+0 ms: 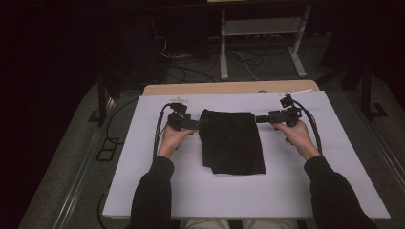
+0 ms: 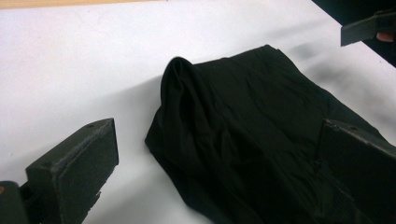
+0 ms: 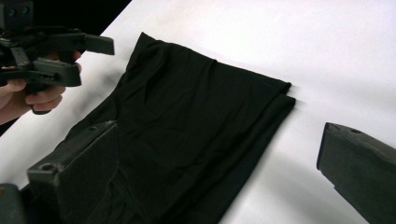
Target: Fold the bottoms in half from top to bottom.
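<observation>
Cloth (image 1: 233,141): black, folded, flat on the white table (image 1: 143,191), about midway between your two hands and toward the far half of the sheet. In the high view it reads as a rough rectangle, long axis running away from you, near edge slightly wider than the far one.

Left side. Your left hand (image 1: 173,138) holds the left gripper (image 1: 195,124) at the cloth's far left corner, jaws pointing right toward the fabric. In the left gripper view the jaws stand wide apart and released, with nothing pinched between the pads. The left jaw sits over bare table; the right jaw overlaps the cloth (image 2: 261,140) in the picture, but you cannot tell whether it touches. The corner nearest that gripper stands up in a small rounded peak; the rest lies flat with light creases.

Centre. The cloth (image 3: 187,135) shows stacked layers at one edge in the right gripper view, two folds lying one on the other, edges nearly flush.

Right side. Your right hand (image 1: 298,136) holds the right gripper (image 1: 259,119) at the far right corner, jaws pointing left. Its jaws are also spread wide and grasp nothing: one jaw overlaps the cloth, the other is over bare table. The left gripper (image 3: 95,44) is visible beyond the cloth there.
</observation>
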### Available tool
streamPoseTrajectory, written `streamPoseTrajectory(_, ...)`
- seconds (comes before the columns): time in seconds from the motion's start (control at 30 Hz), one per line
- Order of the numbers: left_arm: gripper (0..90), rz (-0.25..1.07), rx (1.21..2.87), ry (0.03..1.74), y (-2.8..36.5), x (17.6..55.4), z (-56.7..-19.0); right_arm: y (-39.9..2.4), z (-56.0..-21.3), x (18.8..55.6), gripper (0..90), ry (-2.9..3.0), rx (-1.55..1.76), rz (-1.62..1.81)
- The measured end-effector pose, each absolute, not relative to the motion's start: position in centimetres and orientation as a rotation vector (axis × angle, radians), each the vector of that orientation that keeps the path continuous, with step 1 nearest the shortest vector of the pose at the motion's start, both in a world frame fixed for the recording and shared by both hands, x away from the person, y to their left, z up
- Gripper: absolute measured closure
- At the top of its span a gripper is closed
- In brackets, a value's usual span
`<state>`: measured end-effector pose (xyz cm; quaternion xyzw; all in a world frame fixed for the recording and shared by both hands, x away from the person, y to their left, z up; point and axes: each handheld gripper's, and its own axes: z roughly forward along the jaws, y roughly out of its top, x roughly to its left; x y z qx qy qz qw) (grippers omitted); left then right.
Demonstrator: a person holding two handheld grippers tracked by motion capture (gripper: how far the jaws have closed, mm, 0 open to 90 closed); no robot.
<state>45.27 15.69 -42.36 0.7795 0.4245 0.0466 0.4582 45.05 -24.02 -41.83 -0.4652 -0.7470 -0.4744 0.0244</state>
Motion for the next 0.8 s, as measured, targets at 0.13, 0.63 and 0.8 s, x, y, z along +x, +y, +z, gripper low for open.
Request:
streamPoseTrajectory(0.13, 0.0, 0.135, 1.924, 1.031, 16.0, 44.4, -41.8, -24.4, -41.4, 44.1, 0.0, -2.343, -1.460, -1.459)
streamPoseTrajectory(0.63, 0.0, 0.184, 1.915, 0.969, 17.2, 41.3, -39.6, -25.2, -40.5, 40.6, 0.0, -2.426, -1.468, -1.477)
streamPoseTrajectory(0.8, 0.0, 0.201, 1.918, 0.942, 17.4, 40.2, -39.3, -25.5, -40.0, 39.5, 0.0, -2.433, -1.463, -1.497)
